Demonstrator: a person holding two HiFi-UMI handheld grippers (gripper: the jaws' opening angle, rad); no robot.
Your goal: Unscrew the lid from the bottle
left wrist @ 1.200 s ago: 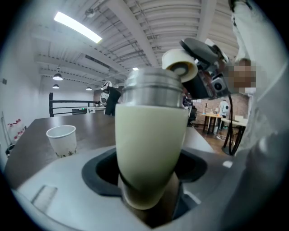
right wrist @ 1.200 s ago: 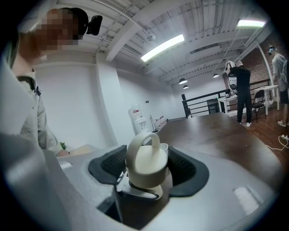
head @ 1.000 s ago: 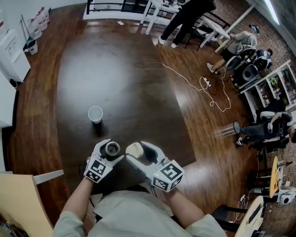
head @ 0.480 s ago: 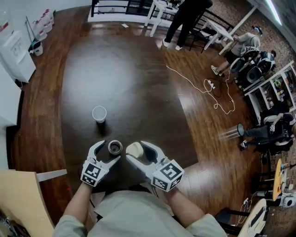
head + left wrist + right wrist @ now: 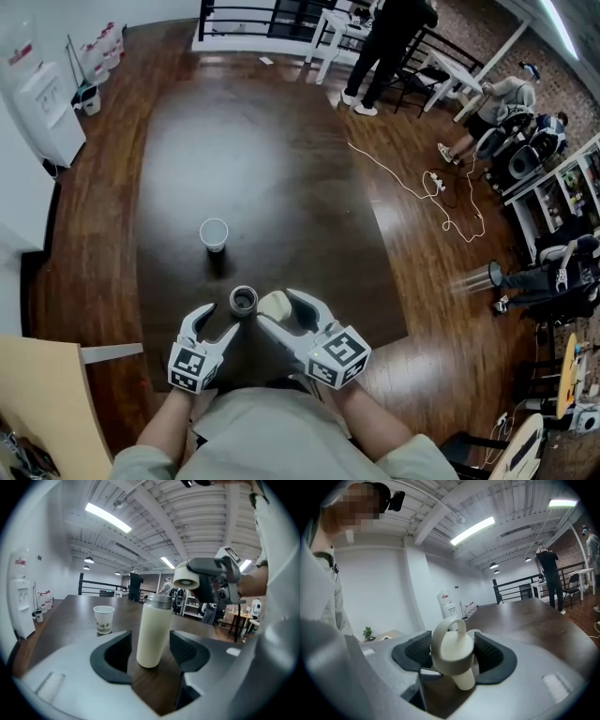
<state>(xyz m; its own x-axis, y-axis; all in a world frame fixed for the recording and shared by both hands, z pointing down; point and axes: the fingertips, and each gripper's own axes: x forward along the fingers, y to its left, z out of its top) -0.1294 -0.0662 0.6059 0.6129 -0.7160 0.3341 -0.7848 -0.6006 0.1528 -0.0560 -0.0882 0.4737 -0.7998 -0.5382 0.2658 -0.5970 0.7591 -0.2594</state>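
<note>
Clamping lid [image 5: 451,649], right hand-held gripper [image 5: 453,657]

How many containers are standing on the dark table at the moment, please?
2. The paper cup stands alone toward the middle of the table; the bottle stands nearer the person, its lid off and held in the right hand-held gripper. None appears hidden.

I assess this site as an open-plan workshop or lab loft, not a home. Grounds: a long dark table [image 5: 253,159] on a plank wood floor [image 5: 94,253]; a water dispenser [image 5: 42,103] against the white wall; a black railing [image 5: 234,14] at the far edge; open shelving [image 5: 562,173] stocked with gear; a trailing extension lead [image 5: 437,178] across the floor; strip lights [image 5: 107,517] under exposed ceiling beams; people [image 5: 389,42] busy beyond the table
</note>
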